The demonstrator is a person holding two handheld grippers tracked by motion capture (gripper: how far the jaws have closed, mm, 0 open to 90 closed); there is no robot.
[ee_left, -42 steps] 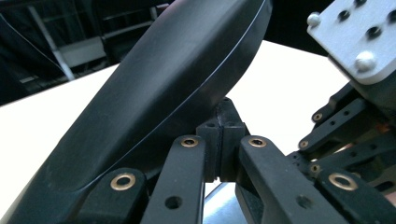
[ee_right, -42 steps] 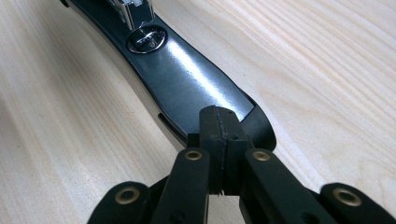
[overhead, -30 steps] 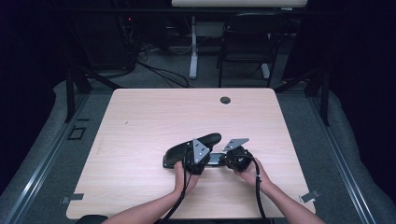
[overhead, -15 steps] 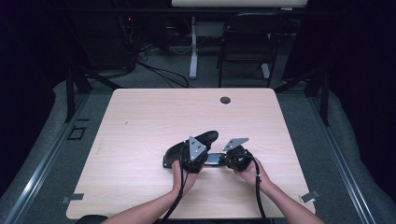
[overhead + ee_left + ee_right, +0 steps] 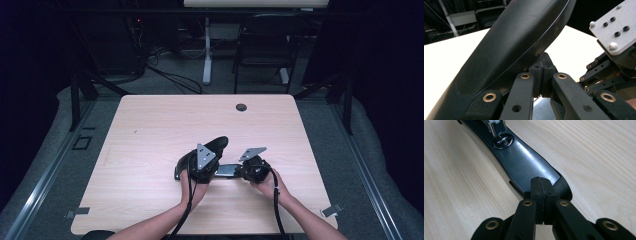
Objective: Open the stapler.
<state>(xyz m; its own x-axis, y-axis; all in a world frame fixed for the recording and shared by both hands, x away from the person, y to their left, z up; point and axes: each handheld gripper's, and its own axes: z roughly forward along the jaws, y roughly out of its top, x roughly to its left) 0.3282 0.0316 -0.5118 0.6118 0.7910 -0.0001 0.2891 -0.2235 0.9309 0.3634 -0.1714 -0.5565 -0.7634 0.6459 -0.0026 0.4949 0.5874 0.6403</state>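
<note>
Since a moment ago, little has shifted: my left hand has tilted its gripper slightly, so the black curved top of the stapler [image 5: 212, 147] stands a touch higher over the table; my right hand has kept its place.

Going from biggest to smallest: the pale wooden table [image 5: 150, 135] spreads out before me, with a small dark round grommet [image 5: 241, 107] near its far edge. Near the middle of the side closest to me sits the black stapler, opened up. Its long rounded upper arm rises at a slant toward the far side, and in the left gripper view it crosses the picture as a broad black curved body [image 5: 519, 42] just above my jaws. Its glossy flat base [image 5: 524, 162] lies on the wood, running away from my right gripper, with a round metal anvil plate [image 5: 502, 140] near its far end.

My left gripper [image 5: 542, 75] has its jaws pressed fully together, the tips right under the lifted arm; I cannot tell whether they touch it. My right gripper [image 5: 541, 188] is likewise closed, pads meeting, the tips resting at the near end of the base. Its grey three-cornered plate [image 5: 252, 152] shows in the high view, just beside the left one.
</note>
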